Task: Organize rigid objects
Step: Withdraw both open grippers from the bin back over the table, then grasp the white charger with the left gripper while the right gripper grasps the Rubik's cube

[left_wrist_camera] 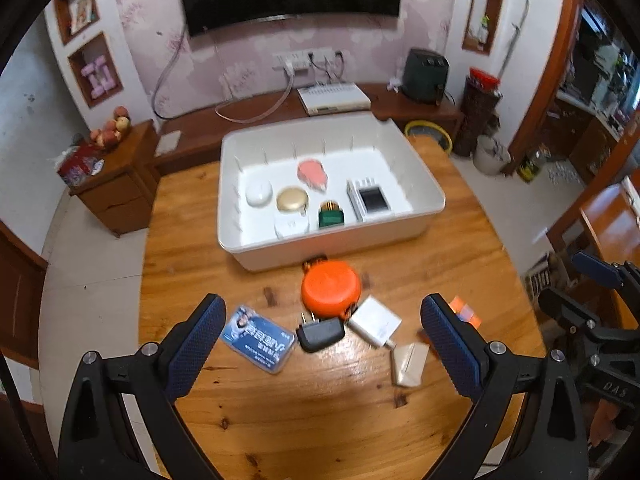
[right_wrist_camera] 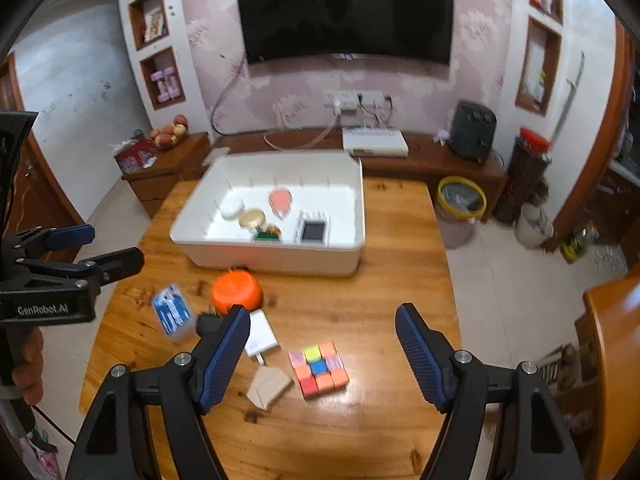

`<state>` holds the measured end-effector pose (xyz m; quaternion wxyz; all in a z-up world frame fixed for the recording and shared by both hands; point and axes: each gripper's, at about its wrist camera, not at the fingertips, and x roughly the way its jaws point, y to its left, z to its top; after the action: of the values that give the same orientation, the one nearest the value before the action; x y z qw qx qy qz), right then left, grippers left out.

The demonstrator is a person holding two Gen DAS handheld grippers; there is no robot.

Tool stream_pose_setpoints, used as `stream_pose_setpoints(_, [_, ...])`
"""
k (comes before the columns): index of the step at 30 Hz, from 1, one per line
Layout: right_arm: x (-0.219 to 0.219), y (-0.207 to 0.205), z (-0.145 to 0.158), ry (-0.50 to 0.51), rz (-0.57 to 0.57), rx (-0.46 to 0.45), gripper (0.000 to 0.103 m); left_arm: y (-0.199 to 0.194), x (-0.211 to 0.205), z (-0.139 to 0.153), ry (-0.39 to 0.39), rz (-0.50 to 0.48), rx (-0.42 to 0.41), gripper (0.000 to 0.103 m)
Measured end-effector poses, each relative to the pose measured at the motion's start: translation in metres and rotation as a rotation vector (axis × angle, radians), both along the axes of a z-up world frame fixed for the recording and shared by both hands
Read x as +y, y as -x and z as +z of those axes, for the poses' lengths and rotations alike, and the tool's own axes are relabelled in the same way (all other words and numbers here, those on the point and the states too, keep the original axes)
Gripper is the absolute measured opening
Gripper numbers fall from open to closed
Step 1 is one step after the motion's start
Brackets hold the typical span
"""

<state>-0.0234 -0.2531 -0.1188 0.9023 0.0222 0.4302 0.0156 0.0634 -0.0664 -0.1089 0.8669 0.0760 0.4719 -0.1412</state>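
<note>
A white bin stands on the wooden table and holds several small items. In front of it lie an orange round tape measure, a blue card case, a black plug, a white charger, a beige box and a colourful cube puzzle. My left gripper is open and empty above the loose items. My right gripper is open and empty above the puzzle.
The table ends close on both sides. A low TV bench with a white set-top box runs behind it. A bin with a yellow rim and an orange chair stand at the right.
</note>
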Motion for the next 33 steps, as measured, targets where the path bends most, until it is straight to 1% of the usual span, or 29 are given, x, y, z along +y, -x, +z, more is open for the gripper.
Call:
stream_pose_setpoints(2, [-0.005,0.002,-0.016,-0.031,-0.019,0.036,0.076,0.0,-0.003,-0.013,-0.014,-0.03,0.015,0.098])
stream_pose_setpoints(4, [-0.01,0.002,-0.035,-0.061,-0.036,0.063,0.076,-0.001,-0.007,-0.031,-0.034,-0.056,0.05,0.098])
stream_pose_setpoints(6, [-0.011,0.003,-0.05,-0.055,-0.045,0.077,0.076,-0.004,-0.01,-0.048,-0.034,-0.063,0.106,0.098])
stream_pose_setpoints(9, [-0.008,0.004,-0.07,-0.019,-0.021,0.076,0.076,-0.008,-0.014,-0.075,-0.011,-0.031,0.21,0.098])
stream_pose_setpoints(10, [-0.007,0.003,-0.075,-0.005,-0.009,0.077,0.076,-0.009,-0.014,-0.081,0.0,-0.018,0.232,0.098])
stream_pose_setpoints(14, [-0.002,0.003,-0.098,0.039,0.053,0.083,0.076,-0.018,-0.025,-0.107,0.044,0.069,0.341,0.098])
stream_pose_setpoints(16, [0.0,0.002,-0.11,0.05,0.076,0.095,0.076,-0.024,-0.028,-0.115,0.06,0.117,0.377,0.098])
stream_pose_setpoints(18, [0.002,0.0,-0.119,0.057,0.088,0.104,0.076,-0.03,-0.033,-0.124,0.078,0.185,0.405,0.098])
stream_pose_setpoints(21, [0.006,-0.005,-0.13,0.063,0.109,0.109,0.076,-0.034,-0.037,-0.135,0.103,0.262,0.443,0.098])
stream_pose_setpoints(23, [0.011,-0.009,-0.137,0.076,0.122,0.113,0.076,-0.036,-0.038,-0.14,0.109,0.299,0.463,0.098])
stream_pose_setpoints(27, [0.018,-0.015,-0.149,0.097,0.15,0.123,0.076,-0.041,-0.036,-0.153,0.16,0.397,0.518,0.098])
stream_pose_setpoints(29, [0.02,-0.019,-0.155,0.097,0.159,0.129,0.075,-0.044,-0.035,-0.158,0.165,0.432,0.535,0.098])
stream_pose_setpoints(30, [0.02,-0.02,-0.157,0.099,0.16,0.134,0.072,-0.046,-0.036,-0.161,0.164,0.452,0.542,0.098])
stream_pose_setpoints(31, [0.02,-0.021,-0.159,0.097,0.163,0.14,0.066,-0.047,-0.037,-0.162,0.163,0.462,0.546,0.098])
stream_pose_setpoints(33, [0.019,-0.022,-0.161,0.092,0.164,0.151,0.062,-0.051,-0.04,-0.166,0.159,0.497,0.559,0.098])
